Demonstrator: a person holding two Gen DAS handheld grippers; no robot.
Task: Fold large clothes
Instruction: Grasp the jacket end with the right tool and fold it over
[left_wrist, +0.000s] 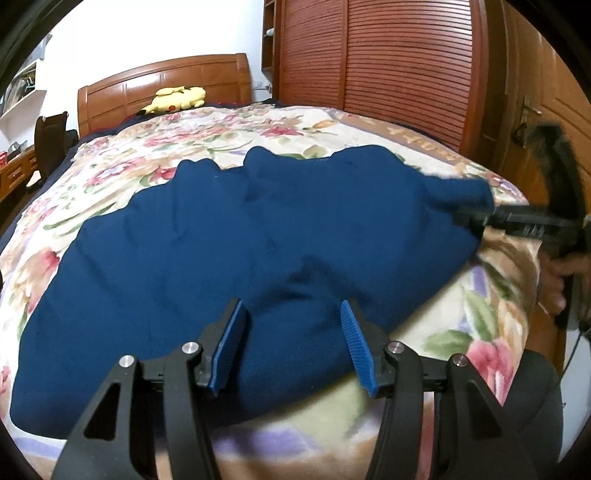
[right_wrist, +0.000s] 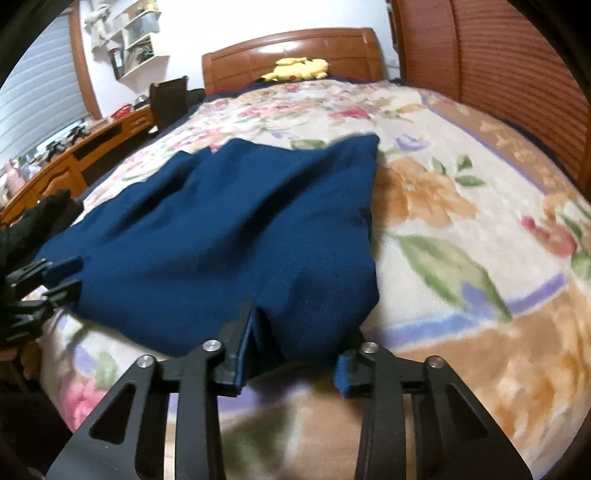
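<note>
The blue garment (left_wrist: 236, 236) is lying spread on the floral bed cover (left_wrist: 476, 314), long axis running left to right. The left claw (left_wrist: 291, 347) is hovering spread at its near hem; the right claw (right_wrist: 295, 350) is straddling the near right corner, spread.

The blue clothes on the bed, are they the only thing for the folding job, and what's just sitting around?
For the job:
- blue garment
- left gripper, open
- right gripper, open

Just lying about:
- yellow plush toy
- floral blanket
- headboard
- wardrobe
- desk
</note>
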